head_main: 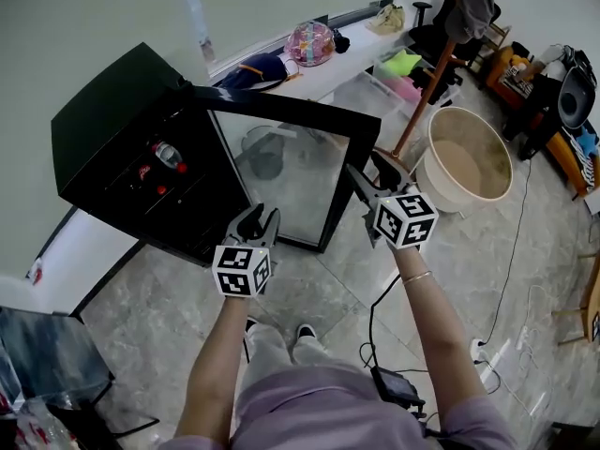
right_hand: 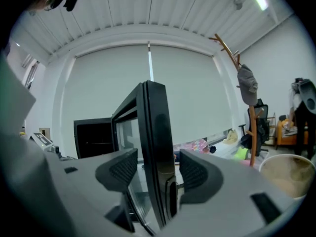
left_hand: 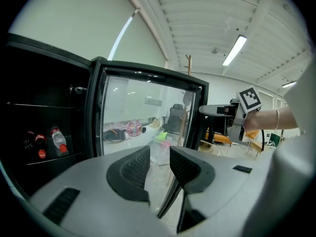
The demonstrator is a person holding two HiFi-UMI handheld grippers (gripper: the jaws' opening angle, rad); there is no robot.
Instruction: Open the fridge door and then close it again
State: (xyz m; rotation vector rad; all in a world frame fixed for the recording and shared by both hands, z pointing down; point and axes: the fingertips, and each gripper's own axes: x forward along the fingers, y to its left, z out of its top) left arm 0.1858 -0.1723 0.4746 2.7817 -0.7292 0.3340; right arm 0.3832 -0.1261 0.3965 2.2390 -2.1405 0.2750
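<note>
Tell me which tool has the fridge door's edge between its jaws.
The right tool: the open fridge door stands edge-on between its parted jaws, which are not pressing on it. The left tool has nothing between its jaws.

Office-type rm: strip light (left_hand: pixel 236 50), office chair (left_hand: pixel 174 117) (cluttered).
</note>
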